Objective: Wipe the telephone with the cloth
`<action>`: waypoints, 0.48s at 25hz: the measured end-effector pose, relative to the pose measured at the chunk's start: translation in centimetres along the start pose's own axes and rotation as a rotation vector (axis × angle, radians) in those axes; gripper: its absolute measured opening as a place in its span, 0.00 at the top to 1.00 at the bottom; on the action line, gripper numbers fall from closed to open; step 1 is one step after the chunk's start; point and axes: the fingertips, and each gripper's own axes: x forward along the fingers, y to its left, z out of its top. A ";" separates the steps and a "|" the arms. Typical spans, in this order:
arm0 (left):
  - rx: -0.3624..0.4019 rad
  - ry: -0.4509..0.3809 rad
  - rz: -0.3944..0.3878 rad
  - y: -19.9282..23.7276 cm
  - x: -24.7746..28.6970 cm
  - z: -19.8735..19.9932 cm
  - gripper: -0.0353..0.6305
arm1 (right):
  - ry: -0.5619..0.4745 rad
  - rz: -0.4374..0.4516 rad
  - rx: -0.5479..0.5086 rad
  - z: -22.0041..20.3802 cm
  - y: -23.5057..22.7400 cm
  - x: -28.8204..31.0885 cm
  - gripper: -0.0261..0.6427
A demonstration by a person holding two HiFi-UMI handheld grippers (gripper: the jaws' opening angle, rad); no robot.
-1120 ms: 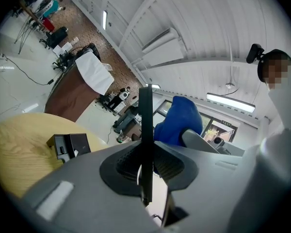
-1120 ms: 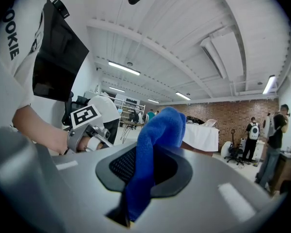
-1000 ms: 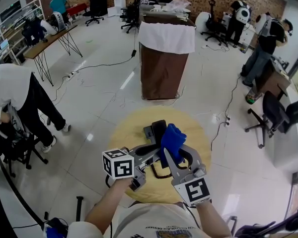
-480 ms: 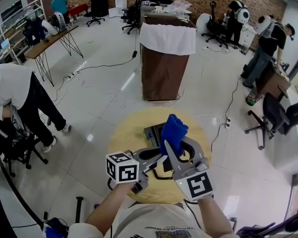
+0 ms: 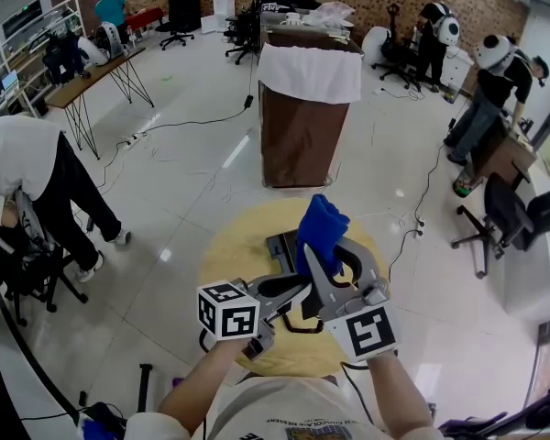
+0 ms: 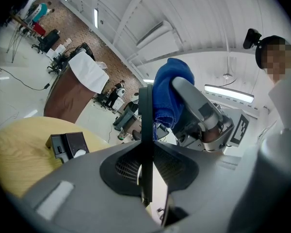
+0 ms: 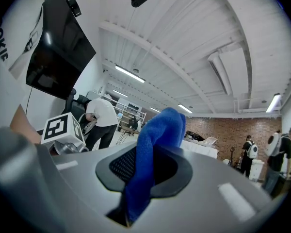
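Round wooden desk (image 5: 227,246) on a glossy white floor carries the telephone base (image 5: 282,244). Over it, the left tongs (image 5: 291,291) clamp a thin black piece, seemingly the handset (image 6: 145,130). Just beside it, the right tongs (image 5: 333,266) pinch the blue cloth (image 5: 321,227).

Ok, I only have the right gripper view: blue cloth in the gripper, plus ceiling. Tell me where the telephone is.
Observer: The telephone base sits on the round wooden table, as the left gripper view shows.
Operator: Report what the left gripper has.
Observer: The left gripper is shut on a thin black piece, apparently the handset, held off the base.
Operator: Place my cloth against it.
Observer: In the head view the cloth in the right gripper stands right beside the handset; whether they touch I cannot tell.
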 end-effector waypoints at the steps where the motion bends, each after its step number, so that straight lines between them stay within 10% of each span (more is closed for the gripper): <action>1: 0.001 0.000 0.001 0.0 -0.1 0.0 0.86 | -0.004 -0.002 -0.005 0.1 -0.1 0.1 0.87; 12: 0.009 0.005 0.031 0.6 -0.2 0.1 0.86 | -0.059 0.026 -0.012 2.3 0.9 0.3 0.87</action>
